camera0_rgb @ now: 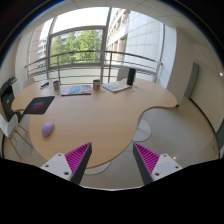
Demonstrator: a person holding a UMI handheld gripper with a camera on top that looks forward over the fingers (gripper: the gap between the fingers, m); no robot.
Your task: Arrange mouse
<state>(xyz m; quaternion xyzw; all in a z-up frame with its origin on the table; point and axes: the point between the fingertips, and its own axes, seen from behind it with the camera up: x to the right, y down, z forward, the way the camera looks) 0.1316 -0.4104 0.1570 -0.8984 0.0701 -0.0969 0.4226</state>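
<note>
A small purple mouse [48,128] lies on the near left part of a curved wooden table [100,110]. It sits well ahead of my gripper [112,158] and off to the left of the left finger. My fingers [78,158] stand wide apart with their magenta pads facing each other, and only grey floor shows between them. The gripper is open and holds nothing.
On the table's far side lie a blue mouse pad [76,90], a laptop [116,86], a cup [97,84] and a dark speaker [131,76]. A chair [10,105] stands at the left. Large windows and a railing run behind the table.
</note>
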